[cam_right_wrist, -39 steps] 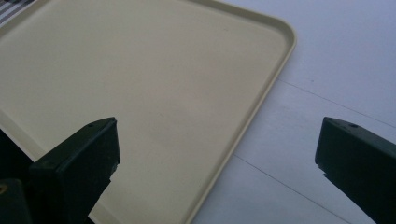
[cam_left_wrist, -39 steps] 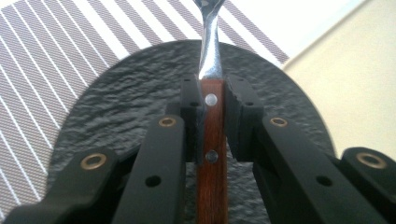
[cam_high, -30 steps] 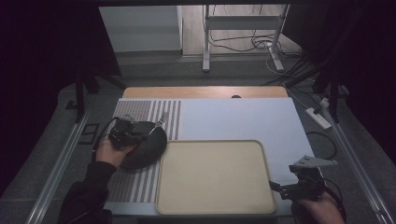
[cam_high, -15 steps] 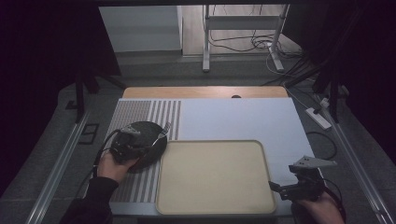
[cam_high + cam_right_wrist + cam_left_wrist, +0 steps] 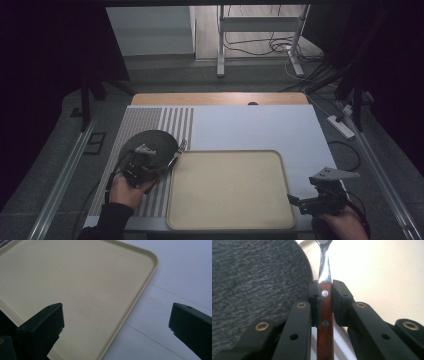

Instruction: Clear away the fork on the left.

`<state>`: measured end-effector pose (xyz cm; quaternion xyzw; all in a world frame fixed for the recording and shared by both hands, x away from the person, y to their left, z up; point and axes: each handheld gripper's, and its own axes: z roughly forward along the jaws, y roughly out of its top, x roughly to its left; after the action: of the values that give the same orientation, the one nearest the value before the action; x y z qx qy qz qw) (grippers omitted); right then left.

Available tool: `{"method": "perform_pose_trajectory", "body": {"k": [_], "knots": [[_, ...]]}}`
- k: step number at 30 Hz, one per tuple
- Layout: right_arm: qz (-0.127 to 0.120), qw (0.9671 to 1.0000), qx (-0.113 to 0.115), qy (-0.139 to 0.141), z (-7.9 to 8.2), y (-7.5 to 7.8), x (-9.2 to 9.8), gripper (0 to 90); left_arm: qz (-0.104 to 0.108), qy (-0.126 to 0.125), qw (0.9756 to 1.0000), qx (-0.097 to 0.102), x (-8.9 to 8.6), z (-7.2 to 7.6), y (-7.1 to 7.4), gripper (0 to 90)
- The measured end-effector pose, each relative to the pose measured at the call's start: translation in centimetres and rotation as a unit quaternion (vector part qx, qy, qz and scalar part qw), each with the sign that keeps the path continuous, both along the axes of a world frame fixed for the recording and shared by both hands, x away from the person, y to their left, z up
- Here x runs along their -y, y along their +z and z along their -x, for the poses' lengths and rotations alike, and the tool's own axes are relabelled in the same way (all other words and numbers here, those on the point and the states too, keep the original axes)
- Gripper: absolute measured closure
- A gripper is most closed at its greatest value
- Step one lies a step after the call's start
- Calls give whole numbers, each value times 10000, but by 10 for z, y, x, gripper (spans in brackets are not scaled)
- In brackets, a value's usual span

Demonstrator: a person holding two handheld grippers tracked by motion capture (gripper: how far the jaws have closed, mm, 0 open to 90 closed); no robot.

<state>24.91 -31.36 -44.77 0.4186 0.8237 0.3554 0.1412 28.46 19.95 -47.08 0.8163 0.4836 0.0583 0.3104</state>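
Fork clamped in the left gripper.
Its wooden handle sat between the closed jaws, metal end reaching over the dark plate's edge toward the beige tray. The right gripper hovered at the tray's right rim, jaws wide and empty.
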Motion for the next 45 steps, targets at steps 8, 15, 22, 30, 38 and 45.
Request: {"method": "perform_pose_trajectory", "body": {"k": [8,15,22,30,38,45], "knots": [[25,10000,3,30,0,0,-1,4,-71,-129,9997,-169,23,3,-8,778],[47,10000,-3,34,0,0,-1,4,-68,-213,9995,-212,41,2,-12,778],[55,10000,-12,37,0,0,-1,5,-119,-247,9993,-247,62,-2,-20,778],[79,10000,-16,46,0,0,-1,5,-227,-212,9990,-325,77,-6,-35,778],[83,9999,-47,72,0,-1,-1,4,-470,-223,9980,-355,86,-4,-44,765],[99,9999,-77,77,-1,-1,-2,5,-207,-388,9990,-15,82,-12,-35,723]]}}
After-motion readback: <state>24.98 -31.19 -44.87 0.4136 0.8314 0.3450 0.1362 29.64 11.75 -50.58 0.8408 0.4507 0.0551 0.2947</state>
